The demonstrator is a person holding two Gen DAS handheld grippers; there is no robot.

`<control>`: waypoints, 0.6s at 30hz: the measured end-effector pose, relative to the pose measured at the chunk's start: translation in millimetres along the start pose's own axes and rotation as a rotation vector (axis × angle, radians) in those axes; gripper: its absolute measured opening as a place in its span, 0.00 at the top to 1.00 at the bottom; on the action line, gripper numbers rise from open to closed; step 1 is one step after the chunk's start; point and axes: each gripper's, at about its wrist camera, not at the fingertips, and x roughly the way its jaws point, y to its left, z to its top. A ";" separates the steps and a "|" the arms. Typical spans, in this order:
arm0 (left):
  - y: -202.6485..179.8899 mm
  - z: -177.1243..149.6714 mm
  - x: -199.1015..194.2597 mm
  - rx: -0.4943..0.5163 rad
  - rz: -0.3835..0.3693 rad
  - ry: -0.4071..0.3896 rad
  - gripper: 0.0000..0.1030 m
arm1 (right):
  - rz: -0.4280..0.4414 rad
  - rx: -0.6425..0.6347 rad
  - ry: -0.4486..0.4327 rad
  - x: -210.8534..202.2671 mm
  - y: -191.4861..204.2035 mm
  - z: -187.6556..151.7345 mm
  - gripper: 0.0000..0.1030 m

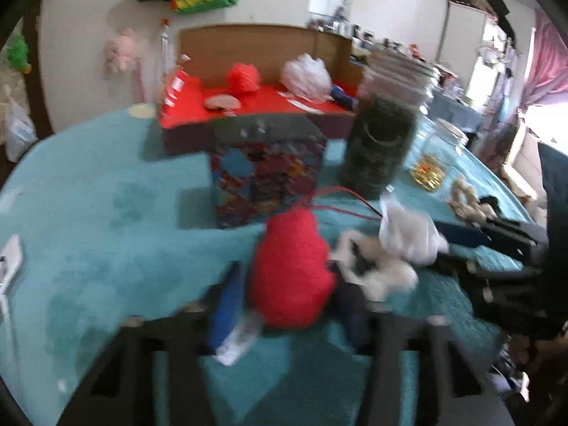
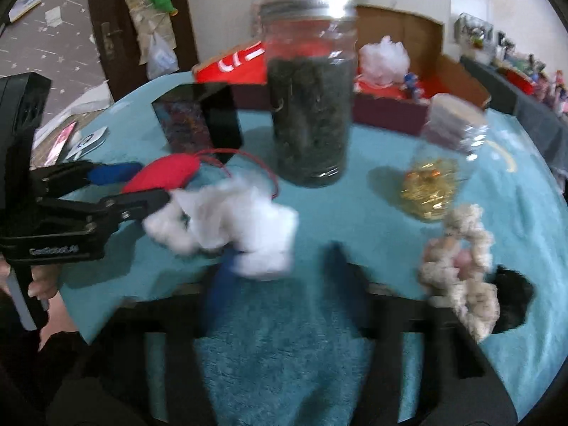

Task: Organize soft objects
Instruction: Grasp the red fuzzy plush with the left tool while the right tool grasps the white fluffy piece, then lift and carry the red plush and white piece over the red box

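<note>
My left gripper (image 1: 291, 284) is shut on a red knitted heart (image 1: 293, 269) with a red string, held above the teal cloth; it also shows in the right wrist view (image 2: 161, 177). My right gripper (image 2: 280, 262) is open, with a white cotton wad (image 2: 245, 220) lying against its left blue finger (image 2: 220, 284); the wad also shows in the left wrist view (image 1: 404, 238). A cream scrunchie (image 2: 461, 255) and a black soft thing (image 2: 513, 298) lie at the right. A red-lined box (image 1: 255, 103) at the back holds a red ball (image 1: 243, 76) and a white puff (image 1: 307, 74).
A tall jar of dark material (image 2: 310, 106) stands mid-table, a smaller jar with gold bits (image 2: 440, 170) to its right. A colourful carton (image 1: 266, 174) stands in front of the box. The teal cloth (image 2: 284, 337) covers the round table.
</note>
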 end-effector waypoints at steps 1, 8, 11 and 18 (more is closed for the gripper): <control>-0.4 -0.6 -1.7 0.003 0.002 -0.008 0.60 | 0.003 -0.002 -0.015 -2.1 -0.3 -0.1 0.83; -9.5 5.1 -24.3 0.014 0.052 -0.087 0.62 | -0.001 0.038 -0.081 -24.4 -11.2 -2.3 0.83; -18.7 9.8 -32.1 0.035 0.045 -0.121 0.62 | -0.038 0.032 -0.101 -32.2 -11.6 -0.5 0.83; -43.2 16.4 -31.1 0.072 -0.051 -0.130 0.62 | -0.027 0.065 -0.131 -45.2 -18.6 1.8 0.83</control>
